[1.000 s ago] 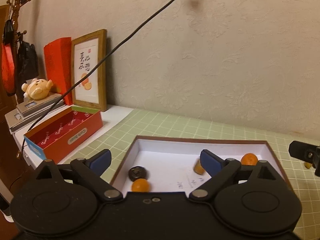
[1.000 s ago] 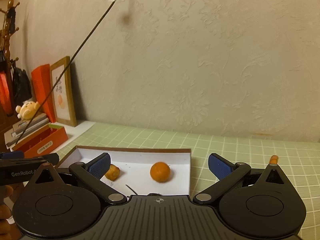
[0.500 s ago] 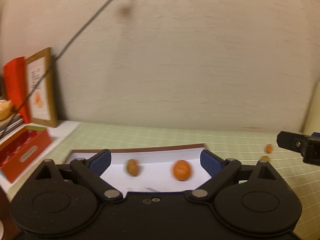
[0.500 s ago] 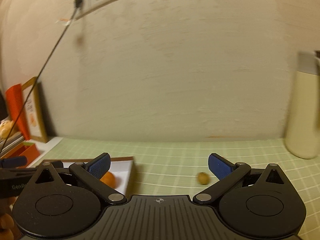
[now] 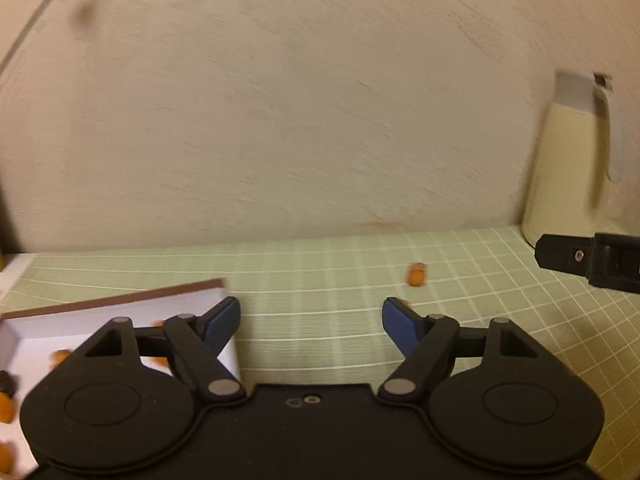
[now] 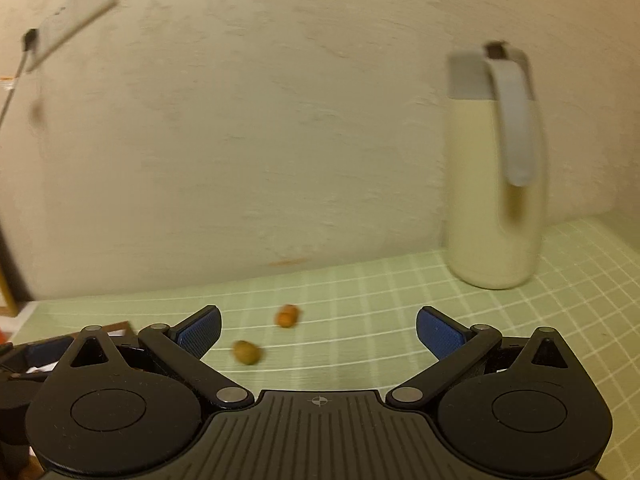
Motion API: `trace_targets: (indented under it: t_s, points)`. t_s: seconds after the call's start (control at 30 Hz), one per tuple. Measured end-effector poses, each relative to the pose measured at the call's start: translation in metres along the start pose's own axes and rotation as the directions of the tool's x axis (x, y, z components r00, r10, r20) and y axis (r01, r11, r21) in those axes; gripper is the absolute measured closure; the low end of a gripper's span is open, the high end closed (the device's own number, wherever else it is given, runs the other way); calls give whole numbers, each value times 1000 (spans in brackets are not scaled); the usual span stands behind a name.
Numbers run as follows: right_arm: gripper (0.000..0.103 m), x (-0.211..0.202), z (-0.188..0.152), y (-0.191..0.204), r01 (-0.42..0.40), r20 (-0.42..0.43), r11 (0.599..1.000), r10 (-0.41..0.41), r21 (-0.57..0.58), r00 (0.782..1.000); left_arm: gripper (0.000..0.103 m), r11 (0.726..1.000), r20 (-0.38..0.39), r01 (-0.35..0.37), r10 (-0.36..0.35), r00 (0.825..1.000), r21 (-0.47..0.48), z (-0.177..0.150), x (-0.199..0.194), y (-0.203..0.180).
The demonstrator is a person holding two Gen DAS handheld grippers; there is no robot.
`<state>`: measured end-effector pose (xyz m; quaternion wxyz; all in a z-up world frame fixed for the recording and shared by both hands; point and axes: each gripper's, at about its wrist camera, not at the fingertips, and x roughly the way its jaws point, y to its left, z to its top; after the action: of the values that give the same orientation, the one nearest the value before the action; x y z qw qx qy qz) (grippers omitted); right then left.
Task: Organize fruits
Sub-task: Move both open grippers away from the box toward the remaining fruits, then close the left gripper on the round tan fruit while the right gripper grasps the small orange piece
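L gripper (image 5: 311, 322) jaws just been closing, part-open, empty; R gripper (image 6: 319, 330) jaws wide, empty; two fruits (image 6: 245, 352) on mat.

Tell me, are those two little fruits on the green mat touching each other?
Apart. The right wrist view shows a strip of green mat between the orange fruit and the greenish fruit nearer the camera.

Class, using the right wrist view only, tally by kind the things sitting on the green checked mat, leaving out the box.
Small fruits: 2
Cream jug: 1
Total: 3
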<state>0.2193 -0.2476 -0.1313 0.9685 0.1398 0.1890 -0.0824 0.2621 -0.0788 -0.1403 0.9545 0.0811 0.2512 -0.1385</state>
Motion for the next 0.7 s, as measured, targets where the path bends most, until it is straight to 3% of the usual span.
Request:
trace_targets:
  t_s: [0.2, 0.3, 0.47, 0.53, 0.7]
  points:
    - [2, 6, -4, -27, 69, -30, 997, -69, -18, 997, 41, 999, -52, 30, -29, 998, 16, -2, 38, -31]
    - [25, 14, -6, -41, 90, -60, 996, -91, -20, 994, 42, 999, -57, 33, -31, 998, 23, -2, 53, -43]
    - [29, 24, -5, -50, 89, -83, 996, -89, -4, 993, 44, 999, -72, 35, -33, 997, 35, -2, 75, -56]
    - [35, 31, -3, -50, 82, -89, 997, -83, -10, 993, 49, 999, -87, 36, -33, 996, 25, -2, 83, -58]
    - [36, 53, 1, -50, 55, -113, 999, -54, 3, 992, 64, 999, -112, 50, -50, 992, -5, 0, 98, -55]
